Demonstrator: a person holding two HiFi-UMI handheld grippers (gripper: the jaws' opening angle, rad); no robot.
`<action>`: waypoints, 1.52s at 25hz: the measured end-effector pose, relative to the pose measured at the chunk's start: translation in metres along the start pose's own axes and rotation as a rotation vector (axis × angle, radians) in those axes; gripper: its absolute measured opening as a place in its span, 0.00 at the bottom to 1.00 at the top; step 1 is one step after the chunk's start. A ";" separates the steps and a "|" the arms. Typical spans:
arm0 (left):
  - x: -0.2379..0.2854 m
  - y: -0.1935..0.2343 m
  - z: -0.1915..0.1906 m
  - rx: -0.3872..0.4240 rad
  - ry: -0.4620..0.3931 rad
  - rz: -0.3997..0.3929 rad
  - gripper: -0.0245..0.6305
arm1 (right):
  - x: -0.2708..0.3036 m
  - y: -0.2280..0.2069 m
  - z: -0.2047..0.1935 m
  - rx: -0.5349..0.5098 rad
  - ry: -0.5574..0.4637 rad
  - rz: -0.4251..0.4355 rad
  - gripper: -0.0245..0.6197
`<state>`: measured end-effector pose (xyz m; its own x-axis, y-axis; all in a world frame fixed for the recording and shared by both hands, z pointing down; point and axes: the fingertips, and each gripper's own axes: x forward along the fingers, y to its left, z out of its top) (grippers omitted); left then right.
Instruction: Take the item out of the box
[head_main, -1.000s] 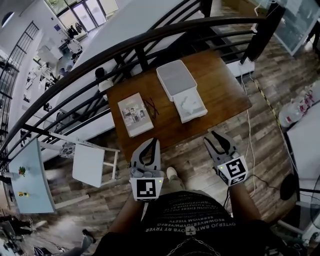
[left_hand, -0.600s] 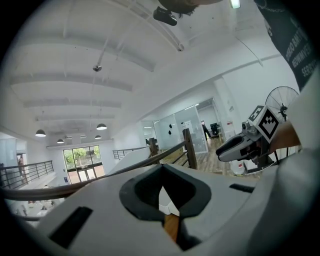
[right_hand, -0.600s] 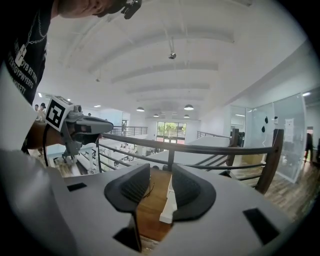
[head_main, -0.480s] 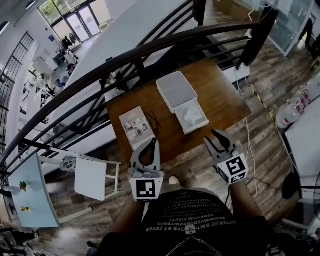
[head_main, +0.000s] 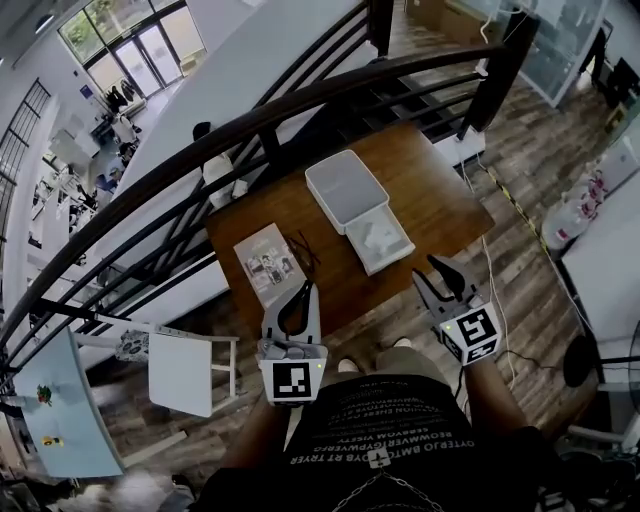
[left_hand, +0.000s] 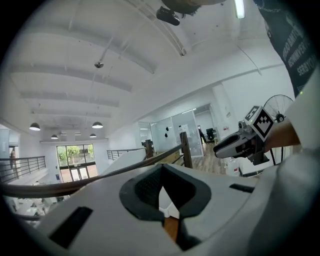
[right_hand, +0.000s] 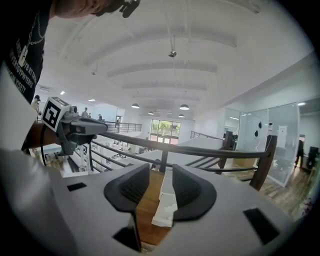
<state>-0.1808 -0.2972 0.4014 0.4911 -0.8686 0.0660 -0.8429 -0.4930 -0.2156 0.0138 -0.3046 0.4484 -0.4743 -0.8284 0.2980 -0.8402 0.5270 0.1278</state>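
An open white box lies on the brown table: its lid sits at the far side and its tray nearer me, with a pale item inside. My left gripper hovers at the table's near edge, short of a booklet, and its fingertips meet. The right gripper hangs off the near right edge, below the tray. Its jaws are opening and nothing is between them. In the right gripper view the box shows beyond the spread jaws.
A thin black object lies between the booklet and the tray. A dark railing runs along the table's far side. A white stool stands on the wooden floor to the left. Cables trail on the right.
The view has drifted, so the table sits slightly higher and further left. Both grippers stay at the table's near edge; the right one has sunk a little.
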 end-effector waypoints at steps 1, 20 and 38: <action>0.000 -0.001 -0.001 -0.007 -0.001 -0.001 0.04 | 0.000 -0.002 -0.002 0.014 -0.003 -0.003 0.26; 0.044 0.021 -0.021 -0.027 0.085 0.094 0.04 | 0.061 -0.053 -0.058 0.127 0.060 0.072 0.26; 0.165 0.021 -0.035 -0.038 0.143 0.107 0.04 | 0.177 -0.095 -0.149 0.102 0.278 0.276 0.26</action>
<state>-0.1253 -0.4532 0.4423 0.3645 -0.9131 0.1828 -0.8976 -0.3968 -0.1921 0.0492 -0.4733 0.6301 -0.6084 -0.5679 0.5544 -0.7197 0.6892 -0.0838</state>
